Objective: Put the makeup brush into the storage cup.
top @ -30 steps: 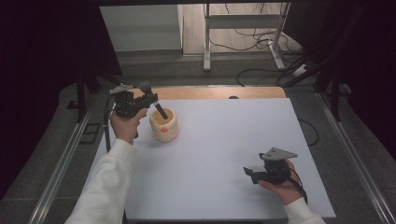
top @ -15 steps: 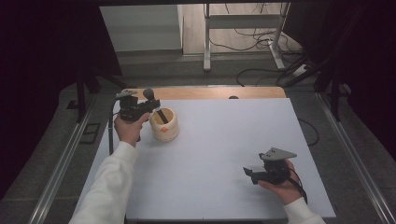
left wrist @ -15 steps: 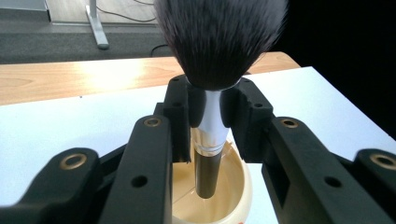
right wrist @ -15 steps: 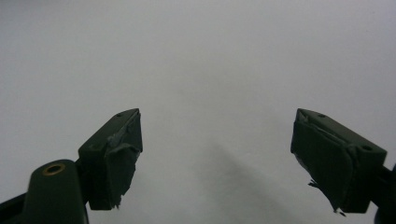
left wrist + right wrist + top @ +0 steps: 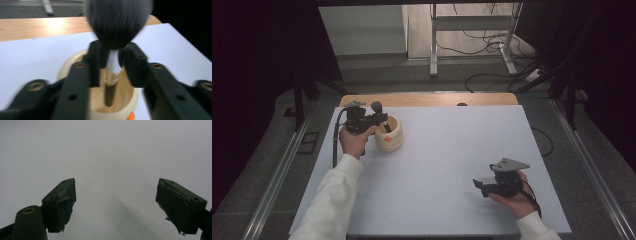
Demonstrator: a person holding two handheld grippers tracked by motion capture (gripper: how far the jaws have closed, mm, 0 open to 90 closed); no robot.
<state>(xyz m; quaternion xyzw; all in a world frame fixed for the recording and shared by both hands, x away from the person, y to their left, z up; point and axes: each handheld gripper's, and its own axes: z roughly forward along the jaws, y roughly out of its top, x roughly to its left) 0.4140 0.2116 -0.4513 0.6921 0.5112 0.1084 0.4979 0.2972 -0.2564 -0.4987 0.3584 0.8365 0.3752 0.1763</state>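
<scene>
A make-up brush [image 5: 376, 106] with a dark bristle head stands handle-down in a cream cup [image 5: 393, 138] at the far left of the white table [image 5: 452, 150]. My left gripper [image 5: 382, 120] is at the cup's rim, level with the brush's neck. In the left gripper view the silver ferrule of the brush [image 5: 113, 62] sits between the pads with a narrow gap on each side, and its dark handle reaches into the cup [image 5: 126, 100]. These jaws have just been opening. My right gripper [image 5: 478, 186] rests low at the near right, open and empty [image 5: 116, 202].
A wooden strip [image 5: 427, 99] runs along the table's far edge. Metal rails line the table's left and right sides. Cables and a metal stand lie on the floor beyond. The cup carries a small orange mark [image 5: 388, 138].
My left hand has come down and lowered the brush's handle deeper into the cup. The right hand has stayed where it was.
</scene>
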